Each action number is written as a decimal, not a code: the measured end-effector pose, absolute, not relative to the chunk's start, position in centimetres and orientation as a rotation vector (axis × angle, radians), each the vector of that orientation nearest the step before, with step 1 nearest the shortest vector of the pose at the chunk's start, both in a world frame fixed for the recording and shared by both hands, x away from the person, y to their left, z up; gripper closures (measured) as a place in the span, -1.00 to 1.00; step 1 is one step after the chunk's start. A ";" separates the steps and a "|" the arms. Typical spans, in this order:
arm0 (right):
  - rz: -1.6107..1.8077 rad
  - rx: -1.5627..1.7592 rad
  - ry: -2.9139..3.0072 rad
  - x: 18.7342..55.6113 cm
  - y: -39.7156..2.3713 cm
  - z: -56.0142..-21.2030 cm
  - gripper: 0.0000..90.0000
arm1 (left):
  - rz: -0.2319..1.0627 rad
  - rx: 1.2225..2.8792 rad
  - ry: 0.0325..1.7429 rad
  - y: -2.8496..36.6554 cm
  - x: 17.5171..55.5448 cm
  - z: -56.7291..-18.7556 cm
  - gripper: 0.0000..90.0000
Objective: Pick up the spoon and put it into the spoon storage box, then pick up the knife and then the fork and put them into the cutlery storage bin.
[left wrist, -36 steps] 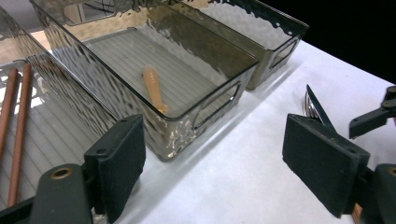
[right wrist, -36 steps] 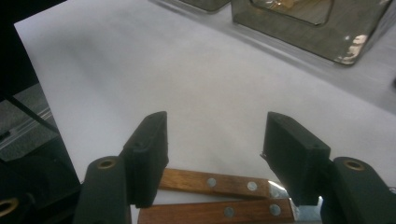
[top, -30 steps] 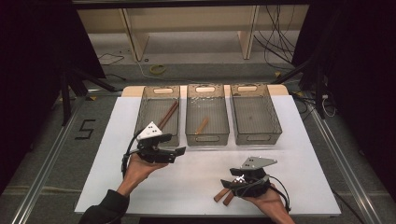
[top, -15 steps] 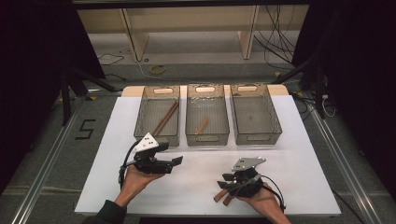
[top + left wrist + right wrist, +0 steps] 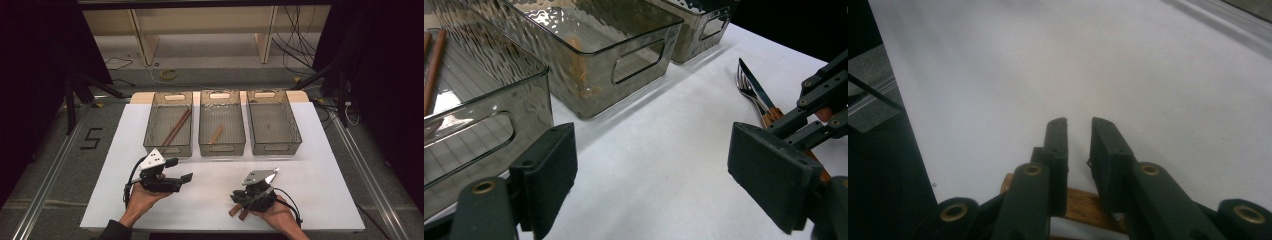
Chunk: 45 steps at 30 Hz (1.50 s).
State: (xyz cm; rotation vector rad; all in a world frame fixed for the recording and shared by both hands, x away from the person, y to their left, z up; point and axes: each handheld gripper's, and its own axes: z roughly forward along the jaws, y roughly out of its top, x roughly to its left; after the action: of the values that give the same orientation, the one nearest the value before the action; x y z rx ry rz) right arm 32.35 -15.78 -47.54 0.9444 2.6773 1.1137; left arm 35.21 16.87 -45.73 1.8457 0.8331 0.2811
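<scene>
Three clear smoky plastic bins (image 5: pixel 168 125) stand in a row at mid-frame. Two black two-jaw grippers (image 5: pixel 186 177) sit lower. Two wooden-handled metal utensils (image 5: pixel 751 90) lie at right.

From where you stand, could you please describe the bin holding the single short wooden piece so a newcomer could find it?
On the white table, three clear grey bins stand in a row at the far edge. The one you want is the middle bin. A short wooden piece lies inside it, whereas the left bin holds long brown sticks.

Cutlery (image 5: pixel 239 210) at lower centre of the high view mostly hidden under the right gripper (image 5: pixel 250 200); wooden handle (image 5: pixel 1083 205) cut off at the bottom edge.
</scene>
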 end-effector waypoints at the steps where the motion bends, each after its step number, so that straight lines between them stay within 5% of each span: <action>1: 1.107 0.939 2.683 32.3 -15.7 -47.6 0.78 | 0.281 1.843 0.834 16.9 35.2 -45.8 -0.57; 45: 0.957 0.884 2.837 31.3 -15.8 -48.2 1.00 | 0.306 1.878 0.811 16.9 34.3 -46.2 -0.55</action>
State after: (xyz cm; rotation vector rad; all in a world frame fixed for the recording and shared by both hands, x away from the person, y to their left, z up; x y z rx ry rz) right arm 31.27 -15.84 -48.16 0.8836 2.8372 0.9571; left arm 34.31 16.90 -46.20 1.8775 0.8107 0.3056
